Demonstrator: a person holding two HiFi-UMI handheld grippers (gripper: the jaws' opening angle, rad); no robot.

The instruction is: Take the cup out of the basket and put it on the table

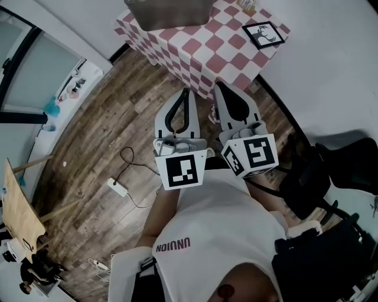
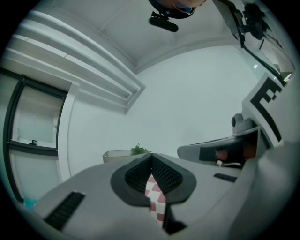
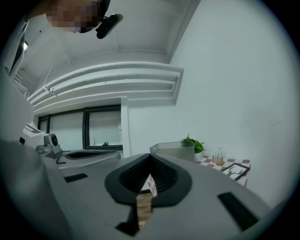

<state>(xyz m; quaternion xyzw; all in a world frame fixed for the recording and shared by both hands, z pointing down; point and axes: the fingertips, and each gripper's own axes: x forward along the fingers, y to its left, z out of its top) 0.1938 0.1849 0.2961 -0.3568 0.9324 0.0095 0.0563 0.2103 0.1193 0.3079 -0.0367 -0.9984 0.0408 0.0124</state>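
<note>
Left gripper (image 1: pixel 186 92), right gripper (image 1: pixel 220 87) empty, jaws pressed together, hovered short of table (image 1: pixel 195 53). Cup unseen, likely inside basket (image 1: pixel 171 13). Risk: blind reach with unspread jaws could topple cup, shove basket.

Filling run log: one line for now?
left gripper: shut, empty; right gripper: shut, empty; basket: on table, untouched; cup: unseen

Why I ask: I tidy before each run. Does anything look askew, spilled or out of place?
A white corded power strip lies loose in the middle of the wood floor, a possible trip hazard. Nothing looks spilled or damaged.
</note>
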